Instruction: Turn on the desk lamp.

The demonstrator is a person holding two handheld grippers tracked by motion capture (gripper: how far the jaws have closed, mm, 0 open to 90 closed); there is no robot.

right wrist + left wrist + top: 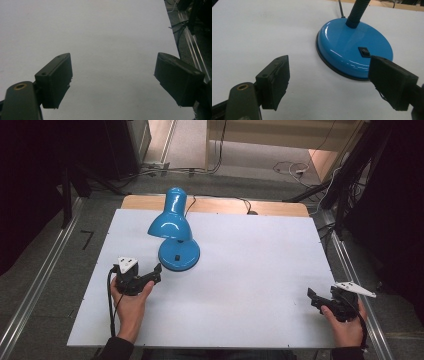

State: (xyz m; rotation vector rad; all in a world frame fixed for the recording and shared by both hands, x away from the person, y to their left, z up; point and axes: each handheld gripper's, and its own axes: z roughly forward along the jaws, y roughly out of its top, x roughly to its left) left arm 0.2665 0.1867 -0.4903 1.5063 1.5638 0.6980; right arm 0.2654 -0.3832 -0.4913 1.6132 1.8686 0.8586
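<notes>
**Mia:** Because the desk point(260, 285) is so big and white, the blue lamp point(174, 232) is easy to spot. Where is it?

**Tom:** It stands on the far left part of the desk. Its shade leans down over its round base point(352, 53), so the light would fall on the desk. Its cord runs off the back edge, where it is out of the way.

**Mia:** Why is the left claw point(156, 272) so close to it?

**Tom:** I think the person wants to work the lamp. The left claw sits just beside the base, not touching it. Its jaws are spread wide with nothing between them. From the left gripper view, one jaw comes in front of the rim of the base, so I guess it is lining up.

**Mia:** And the right claw point(314, 297)?

**Tom:** It rests low near the right front corner, well apart from the lamp. Its jaws are spread wide too and hold nothing. I think it is just waiting, out of the way.

**Mia:** What is that tiny black thing on the base?

**Tom:** That is the switch point(364, 51). It sits on the side of the base that faces the person, so it is easy to reach. Maybe the left claw will push it.
</notes>
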